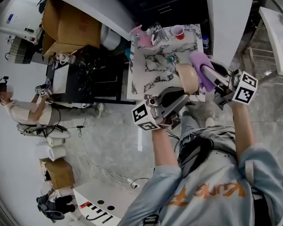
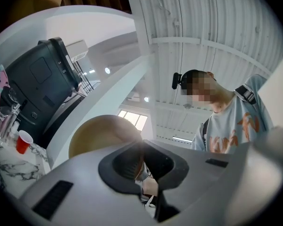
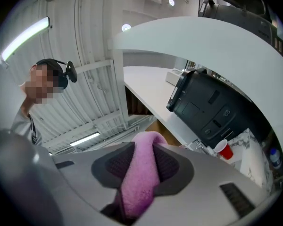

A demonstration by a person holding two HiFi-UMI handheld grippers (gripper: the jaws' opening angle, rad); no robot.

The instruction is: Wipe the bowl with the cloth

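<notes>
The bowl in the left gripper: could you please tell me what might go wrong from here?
The left gripper pinches the bowl only by its rim, so pressure from the cloth might twist it loose, and it hangs near the edge of the marble table. The right gripper holds a fold of cloth, which could pull free.

The bowl (image 1: 187, 79) hung over the near edge of the table (image 1: 148, 76), between the two grippers. The left gripper (image 1: 178, 97) sat on its near left, jaws clamped on the rim. The right gripper (image 1: 206, 73) sat on its right, jaws pinching the cloth (image 1: 200, 61), which lay against the bowl's right side. A cup (image 1: 178, 31) stood at the table's far edge. Far left sat a cardboard box (image 1: 66, 27), and a seated person (image 1: 23, 109) was well apart on the left.
</notes>
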